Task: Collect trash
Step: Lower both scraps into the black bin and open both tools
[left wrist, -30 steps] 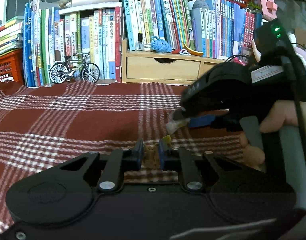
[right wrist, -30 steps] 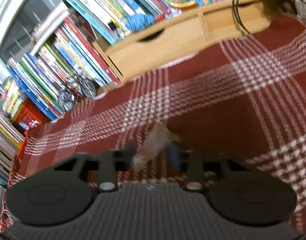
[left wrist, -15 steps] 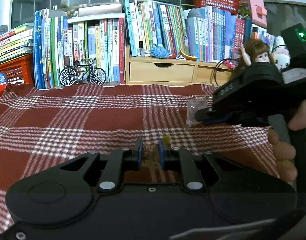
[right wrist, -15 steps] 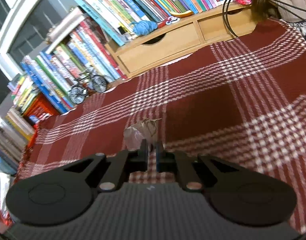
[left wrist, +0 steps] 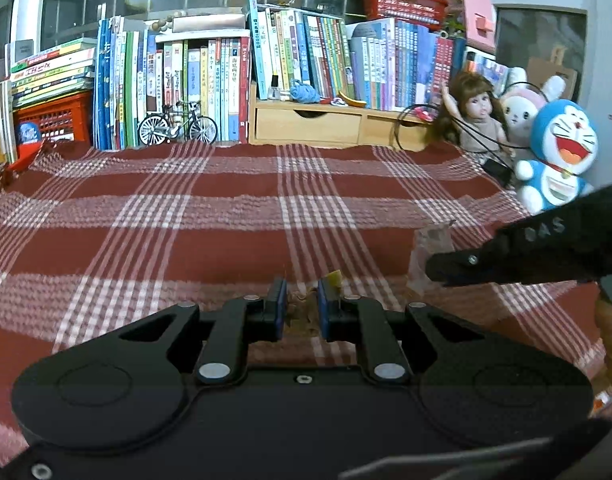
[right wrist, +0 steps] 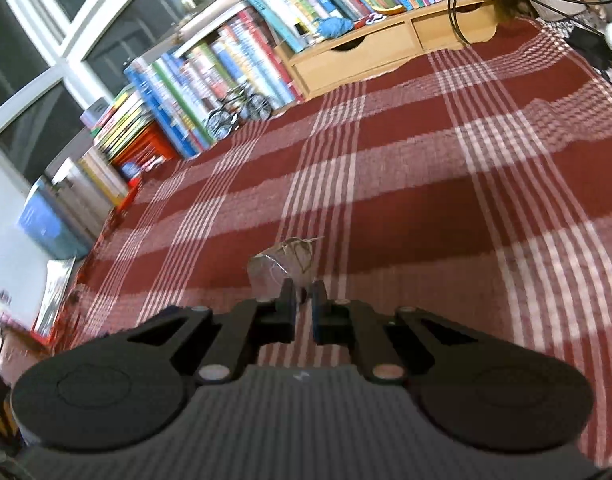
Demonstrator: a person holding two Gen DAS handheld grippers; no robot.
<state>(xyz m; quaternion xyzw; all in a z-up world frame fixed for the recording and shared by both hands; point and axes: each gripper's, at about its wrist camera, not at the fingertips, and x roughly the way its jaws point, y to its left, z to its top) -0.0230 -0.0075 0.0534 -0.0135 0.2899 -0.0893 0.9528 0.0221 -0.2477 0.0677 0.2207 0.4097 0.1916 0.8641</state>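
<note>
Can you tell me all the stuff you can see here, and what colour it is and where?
brown scrap: one, brown with a yellow bit, pinched in the left gripper
clear wrapper: one, see-through and crinkled, pinched in the right gripper
plaid cloth: one, red with white stripes, covering the surface
books: many, mixed colours, in rows along the back
toy bicycle: one, black and silver, in front of the books
wooden drawer unit: one, light wood, at the back
doll: one, brown hair, back right
blue cat plush: one, blue and white, far right
left gripper: one, black, jaws closed on the scrap
right gripper: one, black, jaws closed on the wrapper
</note>
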